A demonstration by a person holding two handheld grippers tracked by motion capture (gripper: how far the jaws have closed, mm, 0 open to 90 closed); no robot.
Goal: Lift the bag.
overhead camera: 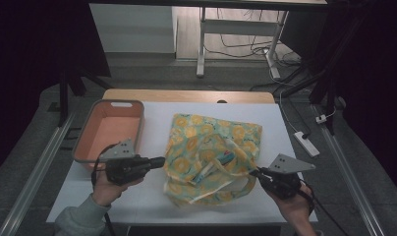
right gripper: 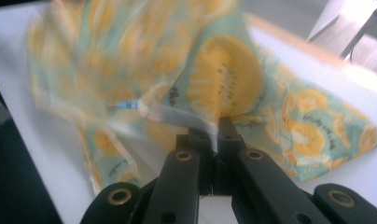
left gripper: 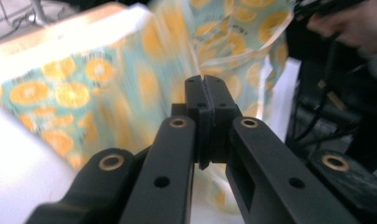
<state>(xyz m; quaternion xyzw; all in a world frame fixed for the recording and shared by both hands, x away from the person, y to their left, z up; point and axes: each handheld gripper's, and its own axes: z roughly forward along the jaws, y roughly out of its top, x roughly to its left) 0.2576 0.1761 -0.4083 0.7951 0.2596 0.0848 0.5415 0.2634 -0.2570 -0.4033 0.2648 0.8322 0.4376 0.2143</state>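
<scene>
Teal cloth bag with orange-slice print (overhead camera: 211,157) at mid-table, mouth toward you, long axis left-right, contents hidden, motion-blurred up close, your left gripper (overhead camera: 159,162) pinching its left edge, your right gripper (overhead camera: 255,173) clamped on its right edge.

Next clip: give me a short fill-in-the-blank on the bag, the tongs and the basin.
1. The fabric bag is printed with orange ____ slices.
2. Both the left tongs and the right tongs are shut on the ____.
3. The orange basin sits to the ____ of the bag in the high view.
Missing words: fruit; bag; left
</scene>
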